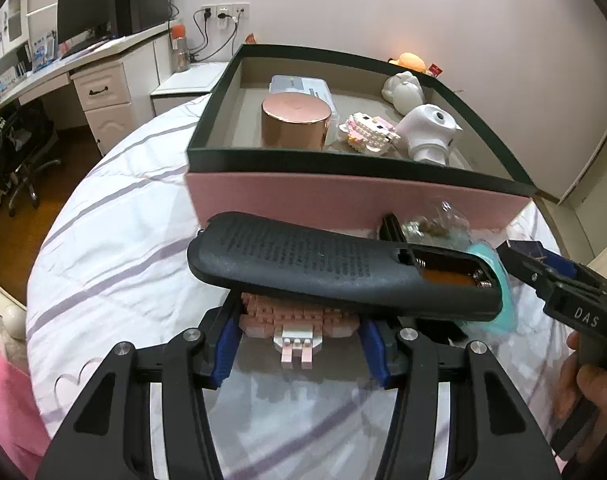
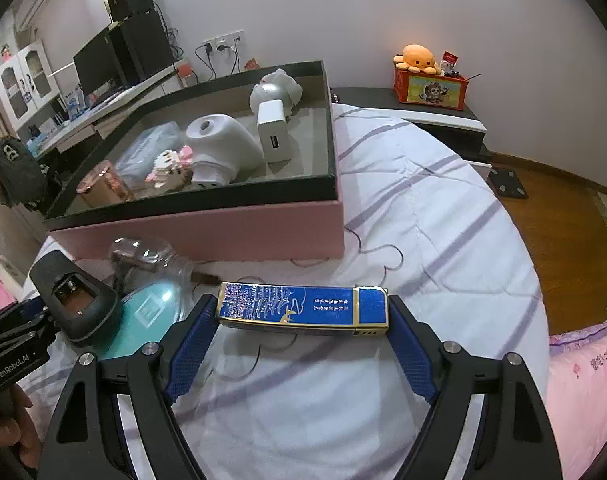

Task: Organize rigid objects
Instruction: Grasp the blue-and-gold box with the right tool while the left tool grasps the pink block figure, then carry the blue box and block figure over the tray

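My left gripper is shut on a pink brick figure, with a black remote lying across the top of it, battery bay open. My right gripper is shut on a blue and gold lighter, held crosswise above the bed. It also shows at the right of the left wrist view. The pink box with a dark rim stands behind on the bed and holds a copper tin, a pink-white brick toy, white figures and a white charger.
A glass bulb-shaped jar and a teal oval item lie in front of the box. A desk with a monitor stands at far left, a nightstand with an orange plush at far right. The striped bedsheet extends right.
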`<state>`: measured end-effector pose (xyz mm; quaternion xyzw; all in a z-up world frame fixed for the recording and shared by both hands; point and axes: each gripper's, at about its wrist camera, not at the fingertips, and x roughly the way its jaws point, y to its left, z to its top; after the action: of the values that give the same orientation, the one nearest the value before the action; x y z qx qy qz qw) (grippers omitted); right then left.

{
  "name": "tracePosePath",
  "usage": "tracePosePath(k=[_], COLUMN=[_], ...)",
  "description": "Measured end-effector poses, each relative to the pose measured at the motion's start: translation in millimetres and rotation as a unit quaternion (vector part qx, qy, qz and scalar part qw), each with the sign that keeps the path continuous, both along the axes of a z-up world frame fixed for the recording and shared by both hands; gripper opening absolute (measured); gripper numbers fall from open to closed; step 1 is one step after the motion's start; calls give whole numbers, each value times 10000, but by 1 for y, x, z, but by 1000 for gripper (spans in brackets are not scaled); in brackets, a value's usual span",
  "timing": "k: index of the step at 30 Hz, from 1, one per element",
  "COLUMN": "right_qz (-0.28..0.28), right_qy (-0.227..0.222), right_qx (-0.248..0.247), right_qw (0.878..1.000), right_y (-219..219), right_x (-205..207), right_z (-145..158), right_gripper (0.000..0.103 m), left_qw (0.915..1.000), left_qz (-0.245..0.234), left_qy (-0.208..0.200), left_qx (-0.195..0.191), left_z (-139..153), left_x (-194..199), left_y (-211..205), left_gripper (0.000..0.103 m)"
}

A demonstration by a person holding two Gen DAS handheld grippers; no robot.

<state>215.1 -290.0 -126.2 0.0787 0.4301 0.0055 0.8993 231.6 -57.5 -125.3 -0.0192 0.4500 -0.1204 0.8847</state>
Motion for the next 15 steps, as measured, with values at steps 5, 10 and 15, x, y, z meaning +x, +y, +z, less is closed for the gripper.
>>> tracePosePath(k=[5,10,15], right_qz=[8,60,120], right_qy=[-85,-198,-327], right_qx=[94,122,136], right_qw=[9999,9997,9993], right_y=[0,6,12], right_x=[-14,-28,-42], right_z=[10,22,32], right_gripper=[83,83,83], left_qw=[10000,9996,9981], left_qz=[-5,-73,-28], left_qy=[-94,-266,-508], left_qx=[-22,94,335], left_z=[16,33,44], left_x=[-19,-38,-53], left_y=[9,12,15], left_gripper=[53,53,53])
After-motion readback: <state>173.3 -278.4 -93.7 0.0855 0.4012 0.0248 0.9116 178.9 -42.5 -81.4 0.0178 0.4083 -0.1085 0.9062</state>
